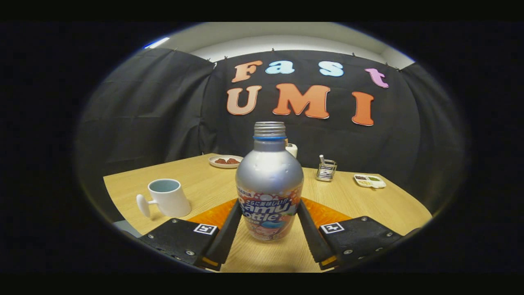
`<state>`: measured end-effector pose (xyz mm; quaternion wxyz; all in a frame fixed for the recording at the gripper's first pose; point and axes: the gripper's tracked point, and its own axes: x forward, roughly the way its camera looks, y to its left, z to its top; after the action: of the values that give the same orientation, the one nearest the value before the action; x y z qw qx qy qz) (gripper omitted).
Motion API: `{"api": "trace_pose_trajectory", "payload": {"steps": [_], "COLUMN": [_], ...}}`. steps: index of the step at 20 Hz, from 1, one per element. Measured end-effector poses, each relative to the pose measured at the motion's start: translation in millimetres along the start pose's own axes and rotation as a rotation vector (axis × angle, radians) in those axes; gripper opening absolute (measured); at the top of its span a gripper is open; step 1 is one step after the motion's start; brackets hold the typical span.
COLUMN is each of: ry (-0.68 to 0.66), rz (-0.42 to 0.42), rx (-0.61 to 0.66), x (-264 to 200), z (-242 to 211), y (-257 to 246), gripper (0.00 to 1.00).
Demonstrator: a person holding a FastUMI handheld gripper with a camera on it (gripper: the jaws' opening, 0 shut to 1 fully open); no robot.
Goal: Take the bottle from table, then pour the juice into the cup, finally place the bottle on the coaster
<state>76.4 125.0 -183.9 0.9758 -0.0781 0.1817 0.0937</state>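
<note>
A silver bottle (269,176) with a colourful label and an uncapped threaded neck stands upright between my fingers. My gripper (269,205) is shut on it, both fingers pressing the label at the sides. An orange coaster (327,214) lies on the wooden table (204,180) just behind the bottle, partly hidden by it and by my fingers. A white cup (168,197) with a side handle stands to the left, beyond the left finger. I cannot tell whether the bottle's base rests on the table or hangs just above it.
At the table's far side are a white plate (225,161) with red pieces, a small white container (292,150) behind the bottle, a wire holder (326,170) and a divided white dish (369,180). Black cloth walls close the booth.
</note>
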Motion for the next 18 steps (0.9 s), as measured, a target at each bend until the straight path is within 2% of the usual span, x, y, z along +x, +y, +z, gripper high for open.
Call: {"api": "trace_pose_trajectory", "payload": {"steps": [6,13,18], "ry": [0.019,-0.021,-0.056], "rz": [-0.077,-0.198,-0.216], "rx": [-0.185,-0.507,-0.706], "x": [22,39,45], "z": [4,11,17], "y": [-4,-15,-8], "gripper": [0.76,0.76,0.76]}}
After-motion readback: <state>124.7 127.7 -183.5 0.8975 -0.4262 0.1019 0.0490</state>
